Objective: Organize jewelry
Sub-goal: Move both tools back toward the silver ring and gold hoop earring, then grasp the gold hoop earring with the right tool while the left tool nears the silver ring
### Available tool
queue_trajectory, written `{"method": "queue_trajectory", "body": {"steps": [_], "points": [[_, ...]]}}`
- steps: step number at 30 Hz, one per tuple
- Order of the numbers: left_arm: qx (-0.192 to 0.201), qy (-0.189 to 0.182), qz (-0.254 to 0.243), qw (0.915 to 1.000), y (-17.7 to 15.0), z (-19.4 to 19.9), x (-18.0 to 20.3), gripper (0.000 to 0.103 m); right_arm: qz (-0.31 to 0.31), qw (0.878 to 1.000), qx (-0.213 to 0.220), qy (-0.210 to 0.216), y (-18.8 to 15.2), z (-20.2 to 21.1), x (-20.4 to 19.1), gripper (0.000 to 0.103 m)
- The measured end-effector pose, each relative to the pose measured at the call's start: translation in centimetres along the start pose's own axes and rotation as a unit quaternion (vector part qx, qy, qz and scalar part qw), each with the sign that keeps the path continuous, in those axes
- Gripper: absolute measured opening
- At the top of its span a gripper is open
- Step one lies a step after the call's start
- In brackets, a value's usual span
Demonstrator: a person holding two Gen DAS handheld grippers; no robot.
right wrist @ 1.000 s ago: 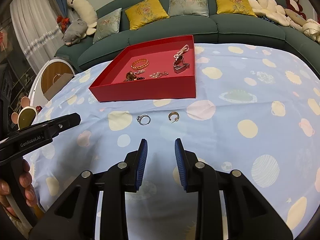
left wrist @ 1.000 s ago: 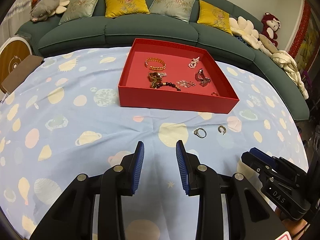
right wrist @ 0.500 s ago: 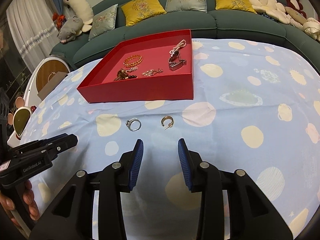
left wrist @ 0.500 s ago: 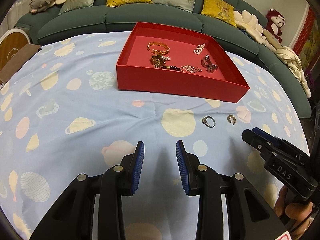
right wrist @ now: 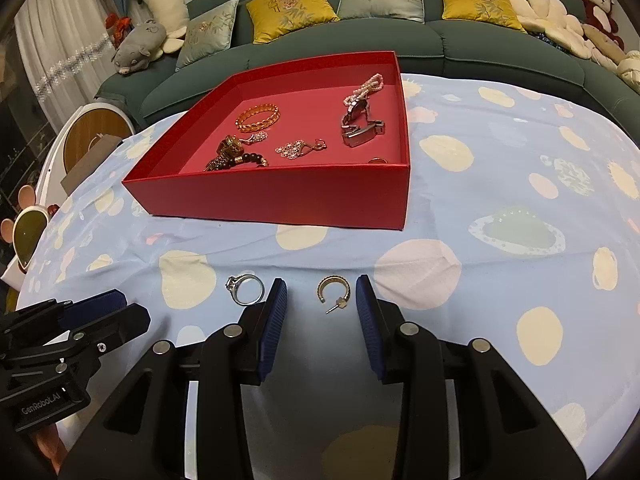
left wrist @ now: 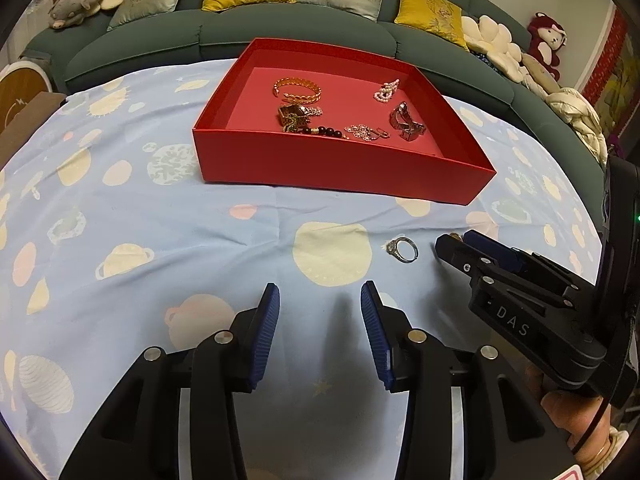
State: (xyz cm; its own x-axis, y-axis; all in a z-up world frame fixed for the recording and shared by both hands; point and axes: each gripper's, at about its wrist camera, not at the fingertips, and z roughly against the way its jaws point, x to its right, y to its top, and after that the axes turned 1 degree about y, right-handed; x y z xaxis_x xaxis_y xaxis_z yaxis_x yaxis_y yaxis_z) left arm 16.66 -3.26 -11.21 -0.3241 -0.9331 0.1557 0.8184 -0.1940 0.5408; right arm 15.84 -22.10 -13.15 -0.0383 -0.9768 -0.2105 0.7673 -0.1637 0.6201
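On the spotted blue cloth a silver ring (left wrist: 403, 249) (right wrist: 233, 283) and a gold hoop earring (right wrist: 335, 278) lie in front of the red box (left wrist: 340, 160) (right wrist: 280, 196). My right gripper (right wrist: 321, 283) (left wrist: 458, 238) is open, its blue pads either side of the earring without touching it. My left gripper (left wrist: 320, 292) (right wrist: 134, 308) hovers left of the ring; its jaws are opening with nothing between them. Inside the box lie a gold bangle (right wrist: 258, 117), a metal watch (right wrist: 360, 128), pearls (right wrist: 368, 86), dark beads and small pendants.
A green sofa (right wrist: 460, 44) with cushions and plush toys curves behind the table. A round white and wood unit (right wrist: 92, 136) stands past the left edge. A person's hand (left wrist: 560, 408) holds the right gripper at the lower right.
The right gripper has slid forward and down until its fingers flank the gold earring. The left gripper has sunk closer to the cloth near the ring, and its jaws have widened.
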Motion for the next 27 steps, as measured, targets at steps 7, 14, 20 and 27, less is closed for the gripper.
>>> {"method": "queue_trajectory", "body": {"steps": [7,14,20,27], "points": [[0.000,-0.009,-0.012,0.9999,0.5,-0.4,1.8,0.042,-0.009,1.000,-0.001,-0.011,-0.1,0.3,0.6,0.016],[0.005,-0.030,-0.010,0.9995,1.7,-1.4,4.1,0.050,-0.025,1.000,0.002,-0.015,0.0,2.4,1.0,0.016],[-0.005,-0.024,-0.013,0.9996,2.3,-3.2,5.1,0.051,-0.038,0.999,0.001,-0.037,0.2,2.9,2.2,0.016],[0.000,0.013,-0.040,0.9991,2.0,-4.3,6.0,0.051,-0.066,0.997,0.003,-0.045,0.4,3.3,3.4,0.016]]}}
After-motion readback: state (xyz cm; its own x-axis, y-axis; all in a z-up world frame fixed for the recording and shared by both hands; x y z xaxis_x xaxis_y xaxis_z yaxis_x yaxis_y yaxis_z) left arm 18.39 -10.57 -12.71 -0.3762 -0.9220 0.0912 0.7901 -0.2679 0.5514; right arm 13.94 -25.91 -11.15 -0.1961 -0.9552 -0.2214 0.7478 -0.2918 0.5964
